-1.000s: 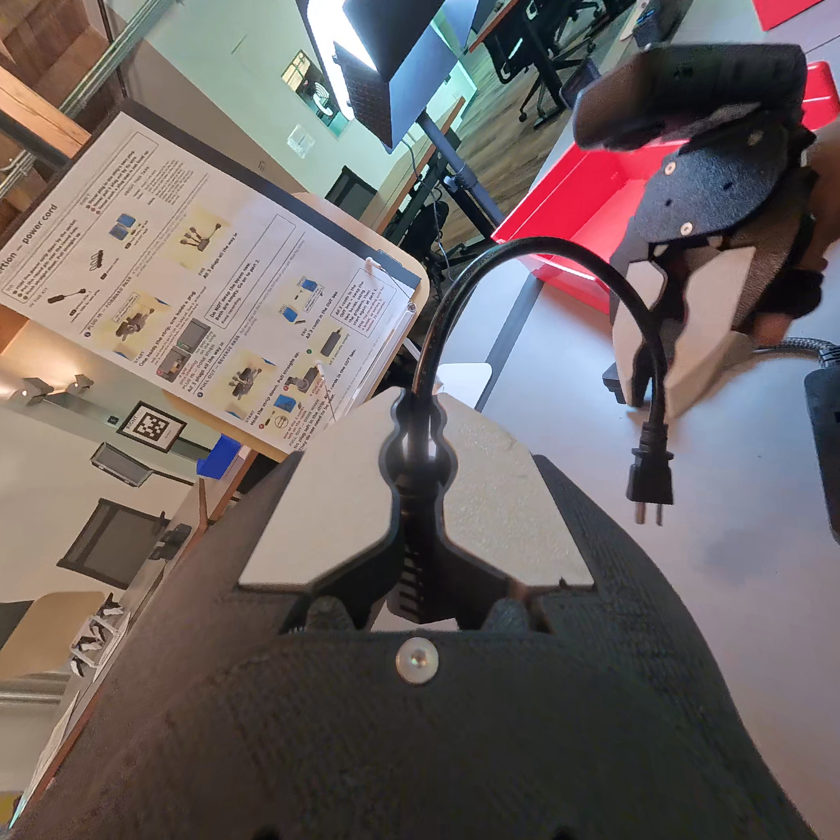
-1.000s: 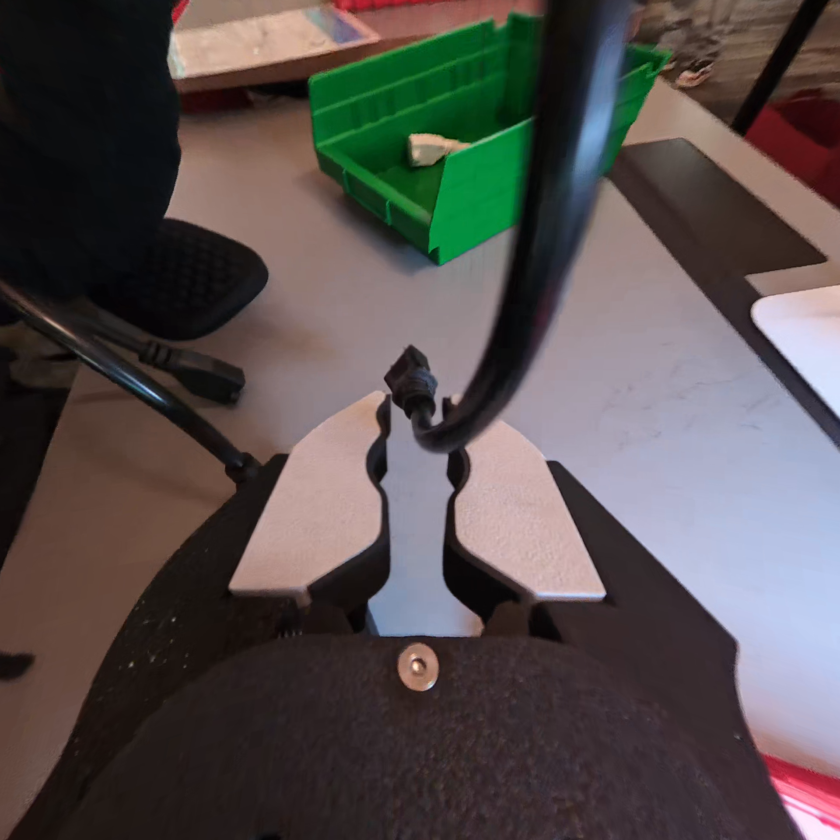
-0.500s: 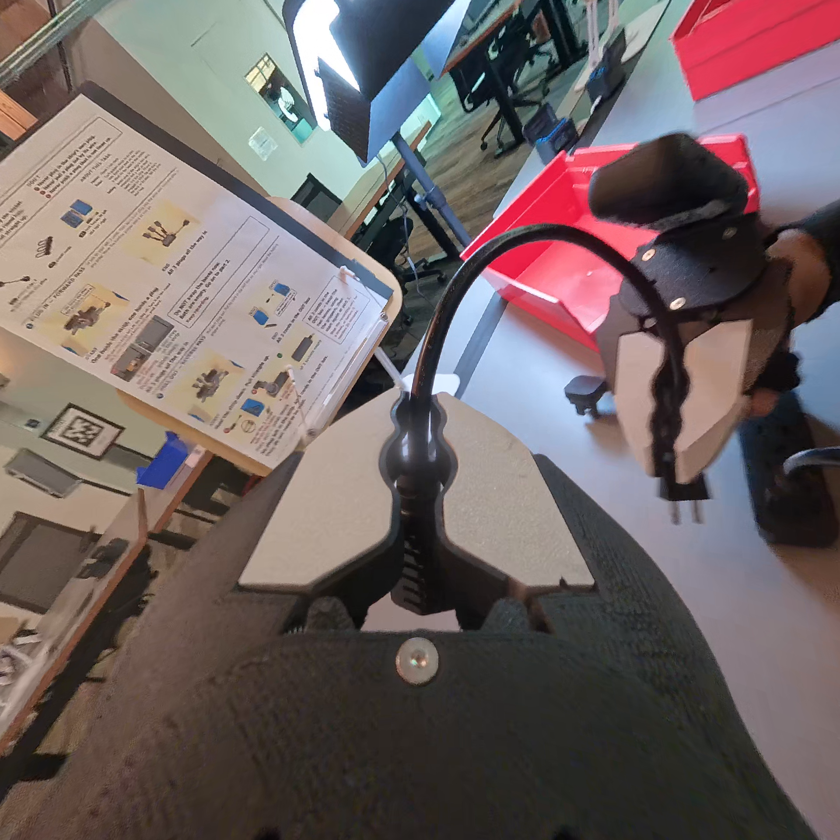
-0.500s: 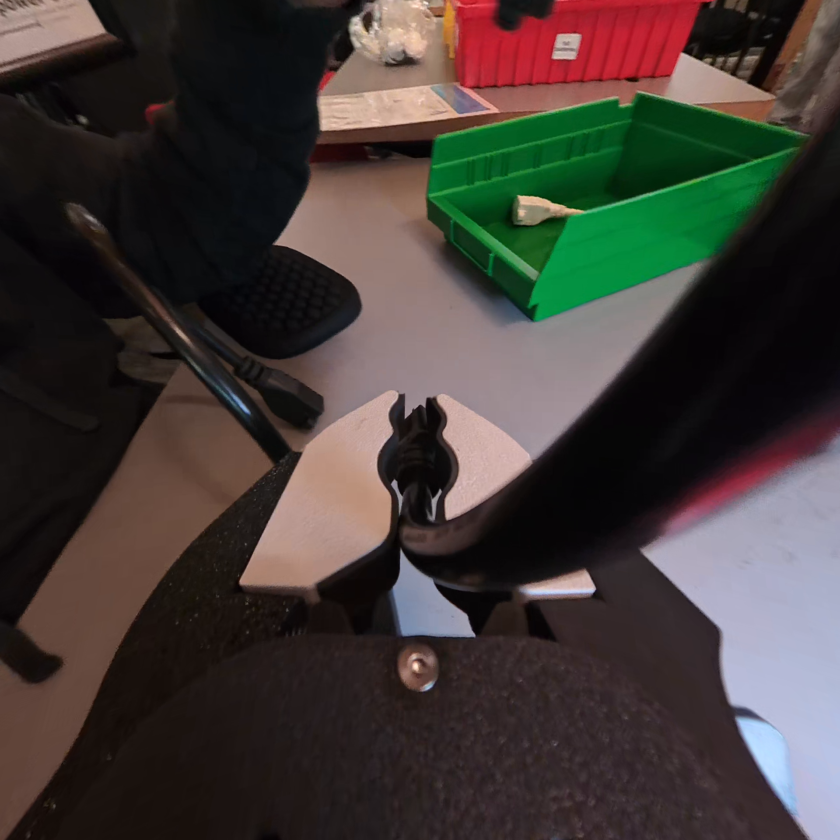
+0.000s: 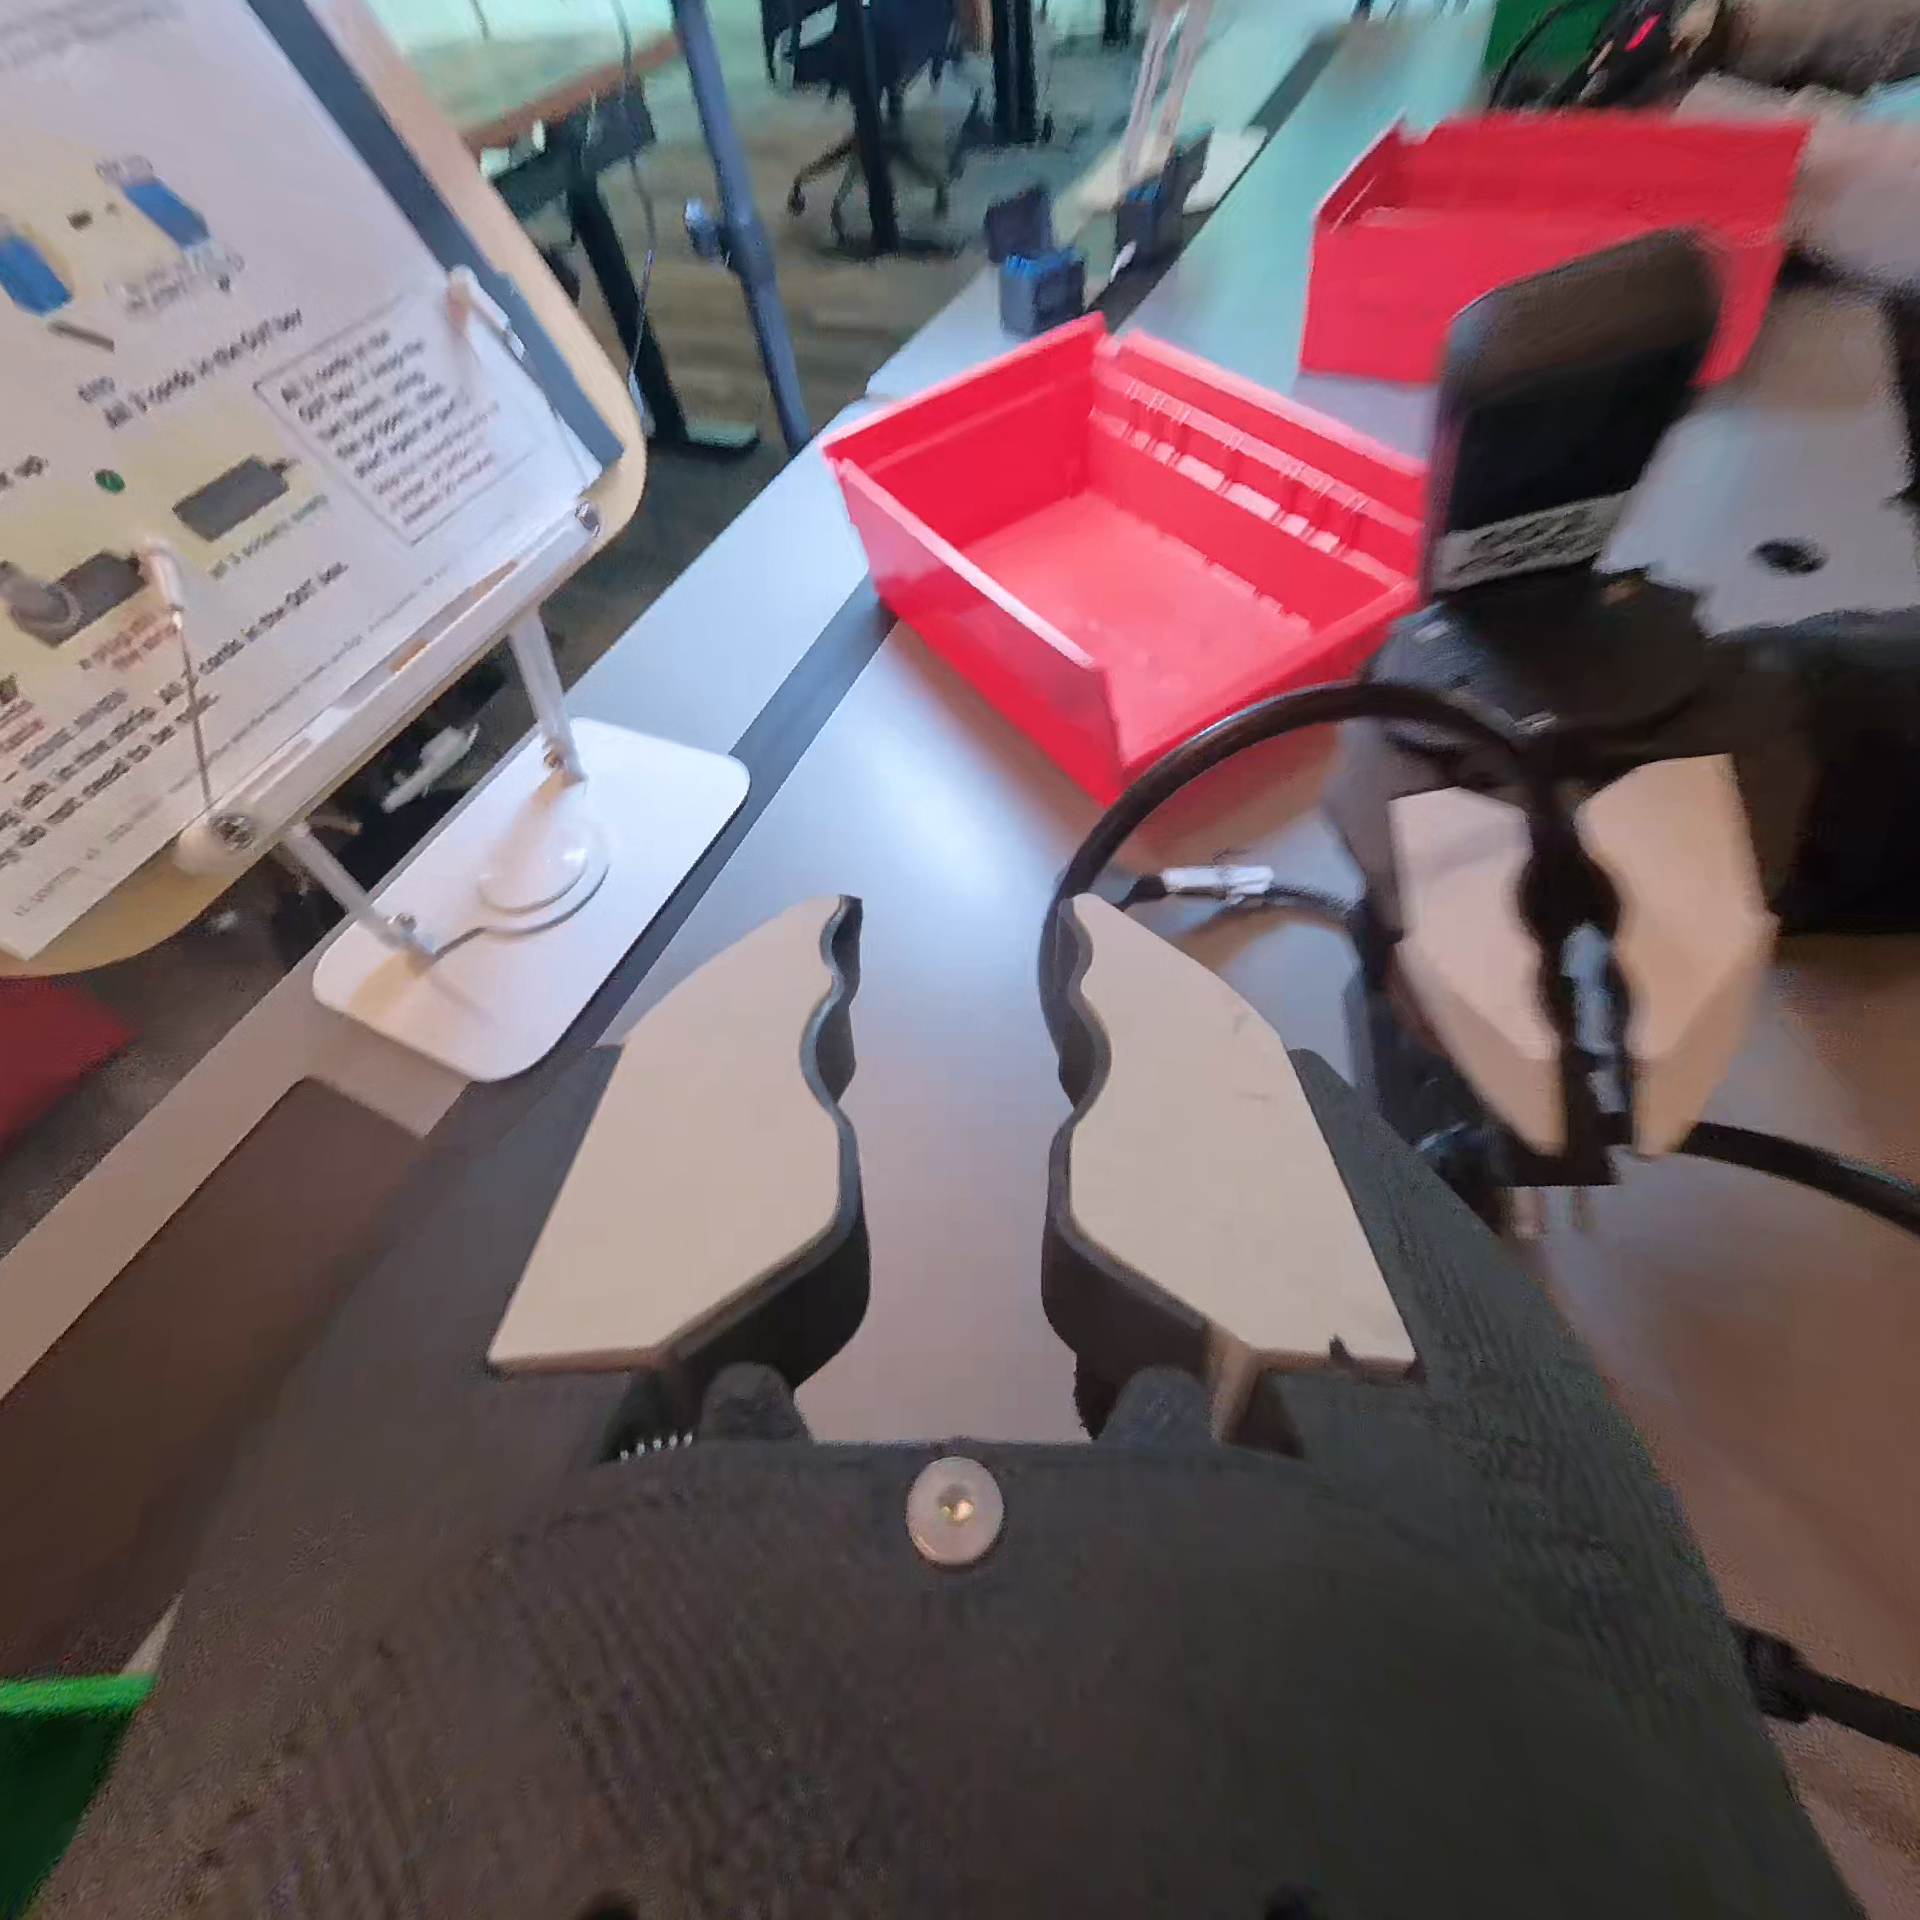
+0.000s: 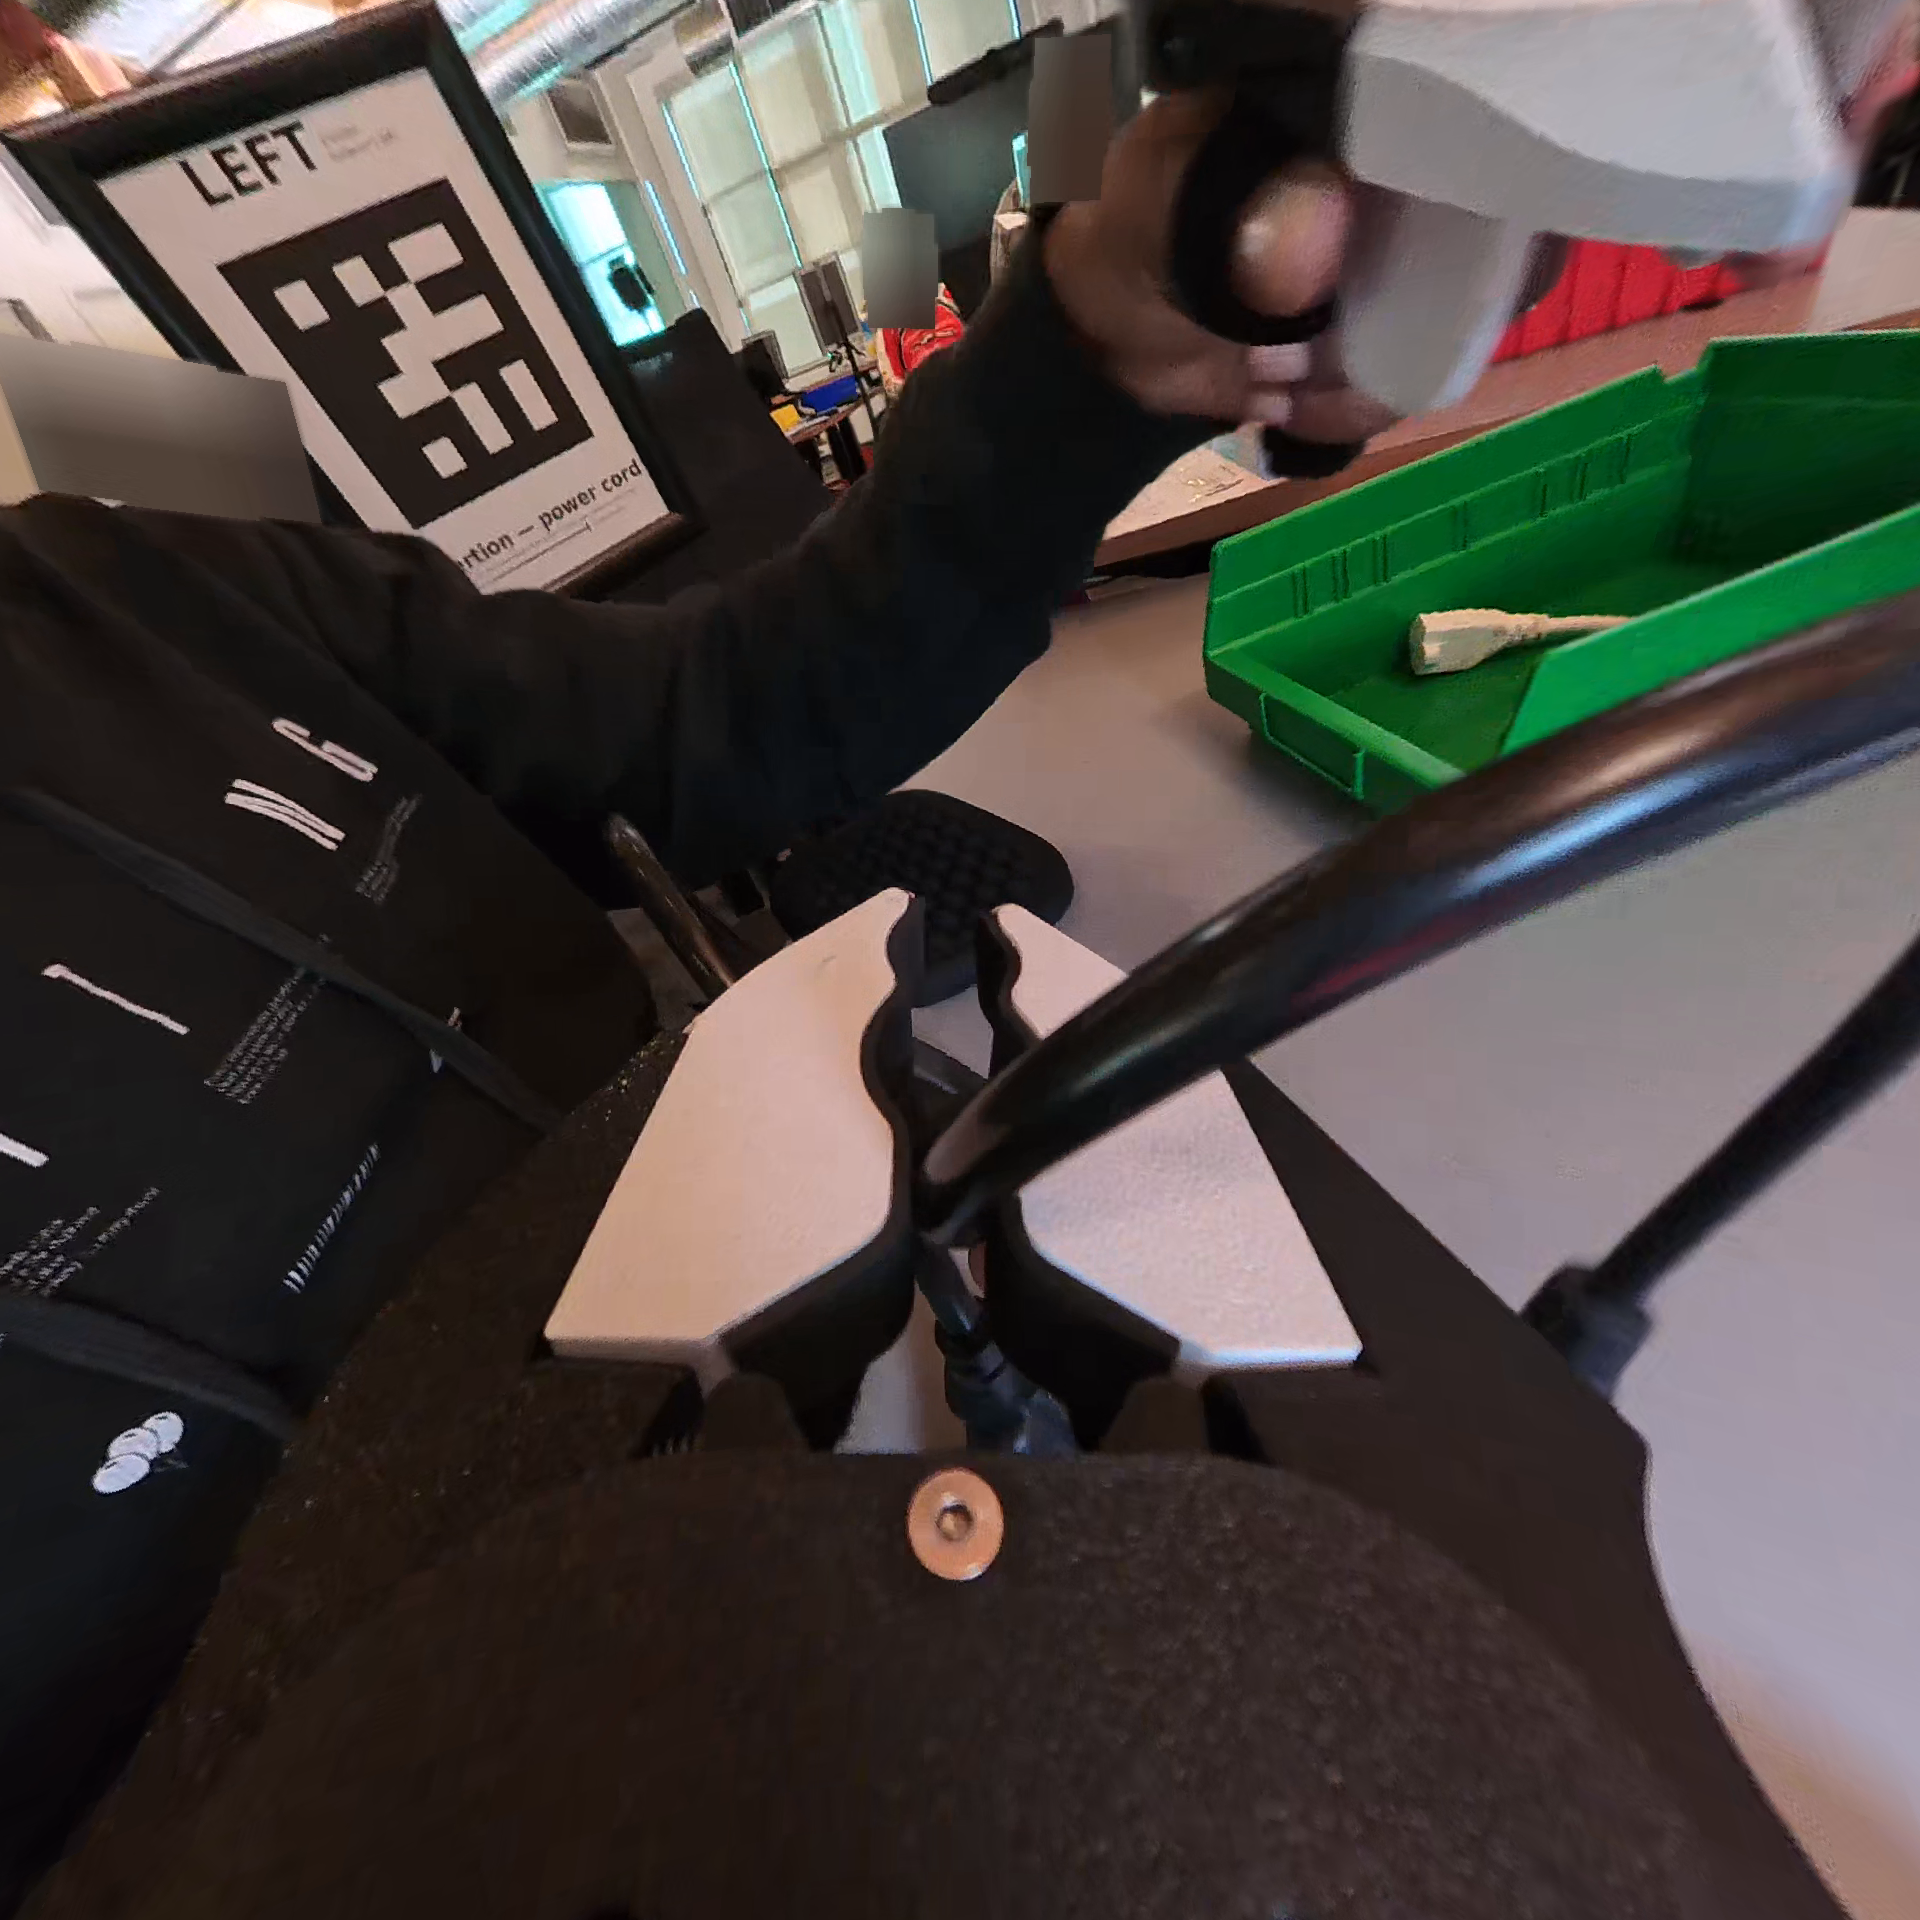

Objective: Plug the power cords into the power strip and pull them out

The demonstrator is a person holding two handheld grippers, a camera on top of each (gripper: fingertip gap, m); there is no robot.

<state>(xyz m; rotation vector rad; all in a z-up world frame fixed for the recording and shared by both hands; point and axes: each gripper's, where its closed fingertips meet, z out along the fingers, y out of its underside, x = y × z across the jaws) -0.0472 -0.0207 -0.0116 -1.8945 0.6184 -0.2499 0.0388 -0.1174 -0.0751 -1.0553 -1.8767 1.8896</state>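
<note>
Beside the spread, empty left gripper (image 5: pixel 951 914), the right gripper (image 5: pixel 1574 961) clamps a black power cord (image 5: pixel 1164 774) near its plug (image 5: pixel 1579 1122).

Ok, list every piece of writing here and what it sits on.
I won't copy wording; the bearers:
Instruction sheet on its stand: printed lines, mostly blurred.
Framed sign: large heading, square marker pattern, caption.
Black garment: white lettering.
Label strip on the right gripper: blurred.
</note>
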